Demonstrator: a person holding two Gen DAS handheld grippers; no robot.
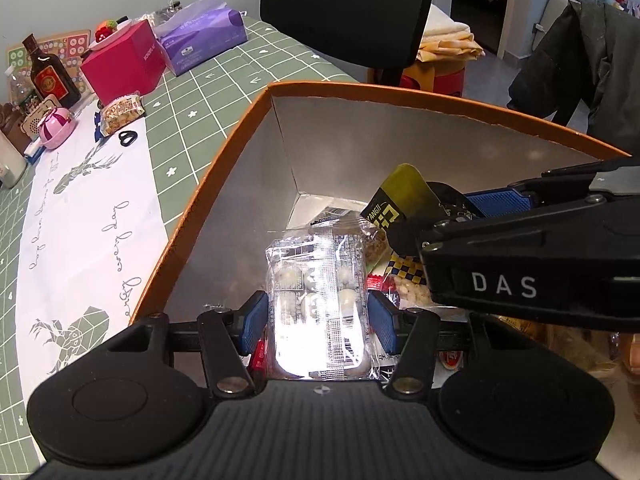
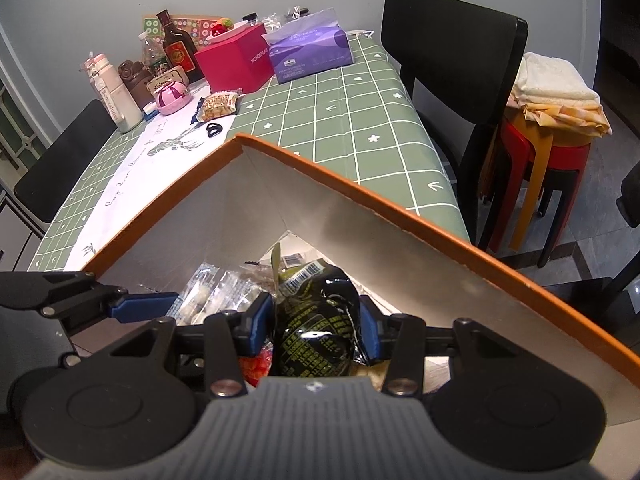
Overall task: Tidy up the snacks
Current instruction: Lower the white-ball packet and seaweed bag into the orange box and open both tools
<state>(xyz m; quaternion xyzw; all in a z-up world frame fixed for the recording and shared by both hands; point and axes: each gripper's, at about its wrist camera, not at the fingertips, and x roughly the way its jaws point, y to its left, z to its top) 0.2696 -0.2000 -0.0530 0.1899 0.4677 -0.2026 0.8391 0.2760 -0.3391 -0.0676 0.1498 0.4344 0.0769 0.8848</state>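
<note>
1. The left tool [image 1: 318, 318] was clamped on a clear pack of white round sweets [image 1: 316, 280], held inside the orange-rimmed box [image 1: 192, 208].
2. The right tool [image 2: 316, 320] pinched a black snack packet [image 2: 316, 320] over the same box, jaws nearly together.
3. Other snacks lay beneath in the box.
4. The tabletop [image 2: 360, 120] wore a green checked cloth; a red box [image 2: 236, 60], a tissue pack [image 2: 312, 50] and a dark bottle [image 2: 176, 46] stood beyond.
5. A black chair [image 2: 452, 60] and stacked stools [image 2: 552, 168] stood beside it.
</note>
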